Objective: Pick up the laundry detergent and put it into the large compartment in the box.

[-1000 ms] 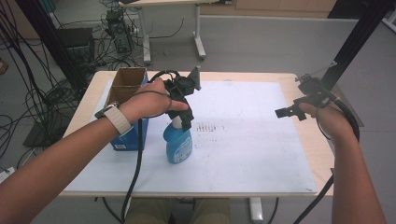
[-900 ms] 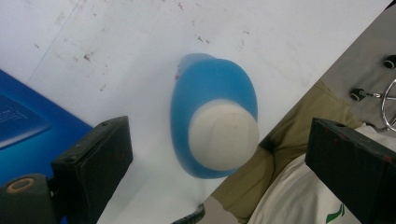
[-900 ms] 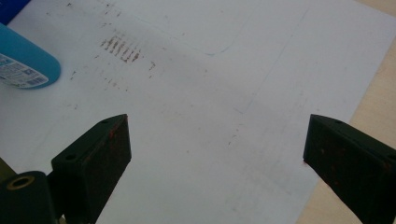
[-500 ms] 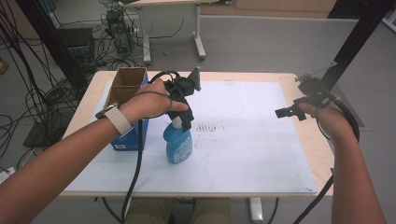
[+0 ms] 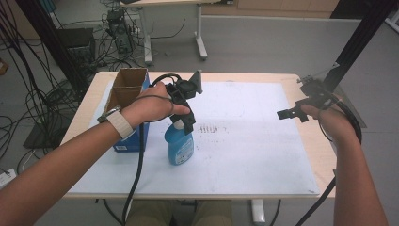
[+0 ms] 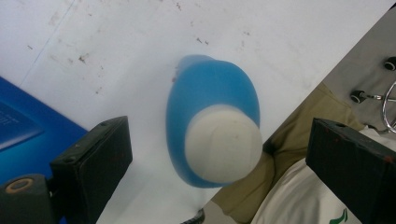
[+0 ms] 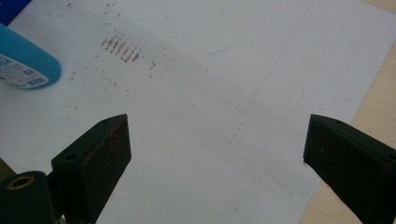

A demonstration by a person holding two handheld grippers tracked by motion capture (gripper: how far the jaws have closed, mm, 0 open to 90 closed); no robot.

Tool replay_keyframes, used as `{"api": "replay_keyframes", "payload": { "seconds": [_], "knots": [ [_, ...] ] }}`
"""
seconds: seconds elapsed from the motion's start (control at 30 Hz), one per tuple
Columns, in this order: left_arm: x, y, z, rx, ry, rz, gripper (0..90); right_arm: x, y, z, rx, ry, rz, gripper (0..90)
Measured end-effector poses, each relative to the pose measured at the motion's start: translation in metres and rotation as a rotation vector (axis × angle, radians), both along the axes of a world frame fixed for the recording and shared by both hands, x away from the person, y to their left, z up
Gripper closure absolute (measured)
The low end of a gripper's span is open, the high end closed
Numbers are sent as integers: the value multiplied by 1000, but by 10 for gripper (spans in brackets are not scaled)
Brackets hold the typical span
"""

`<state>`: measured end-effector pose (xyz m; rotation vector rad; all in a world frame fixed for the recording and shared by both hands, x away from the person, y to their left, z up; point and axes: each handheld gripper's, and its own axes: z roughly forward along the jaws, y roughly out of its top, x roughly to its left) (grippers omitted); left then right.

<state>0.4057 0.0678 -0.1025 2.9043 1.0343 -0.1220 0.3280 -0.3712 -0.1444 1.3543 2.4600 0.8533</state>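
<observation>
Nearest the person's edge of the table, the blue bottle [image 5: 179, 147] stands upright on the white sheet [image 5: 244, 155] that covers most of the tabletop, left of the middle and just beside a blue box [image 5: 128, 141]. Its white cap [image 6: 223, 142] faces straight up into the left gripper view, round and pale above the blue shoulders.

The left gripper [image 5: 185, 109] hangs directly over that cap, held in the person's left hand [image 5: 150, 106], the wrist wearing a pale band [image 5: 119, 123]. Its jaws stand wide apart, one to each side of the bottle and clear of it, so they grip nothing; how far above the cap they hang I cannot tell. A black cable [image 5: 137, 179] trails from it down past the table's near edge.

Over at the right edge, well apart from the bottle, the right gripper [image 5: 288, 114] is held in the right hand [image 5: 329, 120] above the sheet's border. Its jaws are likewise spread wide and empty, pointing in toward the middle; below them lie the bare, lightly stained sheet and a strip of wooden table [image 7: 373, 79].

Farther back on the left, the open cardboard box [image 5: 128, 84] stands against the blue one. Beyond the table's far edge are grey floor, tangled cables [image 5: 47, 94] and the legs of another desk [image 5: 201, 42].
</observation>
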Motion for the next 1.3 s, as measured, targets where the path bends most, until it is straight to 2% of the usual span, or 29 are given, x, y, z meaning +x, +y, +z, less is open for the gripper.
{"api": "replay_keyframes", "payload": {
  "seconds": [0.27, 0.63, 0.77, 1.3],
  "knots": [
    [-2, -2, -13, 1, 6, -14, 75, 1, 1, -2, 2, 5, 2, 74],
    [-4, -7, -32, 17, 3, -6, 79, 1, 1, -8, 11, 12, 1, 74],
    [-5, -7, -36, 19, -8, -4, 83, 1, 0, -10, 13, 13, -2, 75],
    [-9, -8, -49, 22, -13, 3, 124, 2, 0, -15, 19, 13, 1, 75]
  ]
}}
